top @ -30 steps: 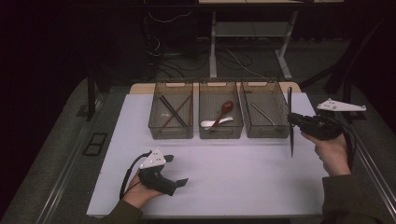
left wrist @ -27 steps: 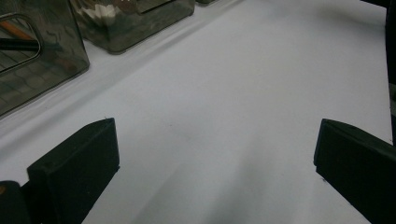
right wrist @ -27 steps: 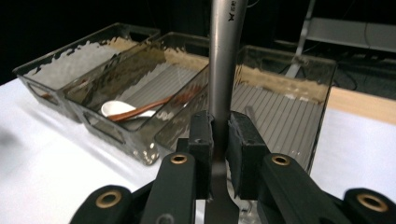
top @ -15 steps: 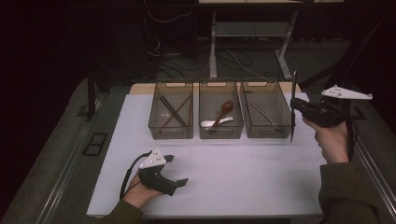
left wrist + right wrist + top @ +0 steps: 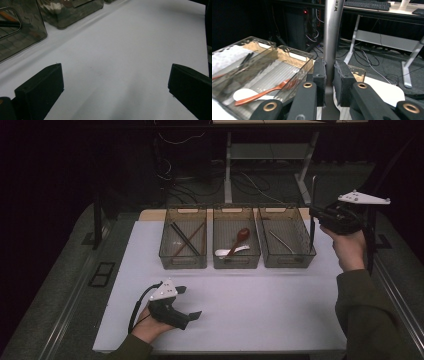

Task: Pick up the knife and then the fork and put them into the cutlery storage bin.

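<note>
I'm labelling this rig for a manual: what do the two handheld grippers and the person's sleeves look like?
Both grippers, left gripper and right gripper, are black with blocky black fingers. Each carries a pale three-cornered top plate. A black cable loops from the left one. Sleeves are dark olive green.

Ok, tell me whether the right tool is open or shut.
Shut: the right tool clamps its pads on a metal utensil handle, held upright beside the right bin.

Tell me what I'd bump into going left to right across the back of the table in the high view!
Bin with chopsticks → bin with the red spoon → bin with a metal utensil → metal utensil held upright → right tool gripping it.
</note>
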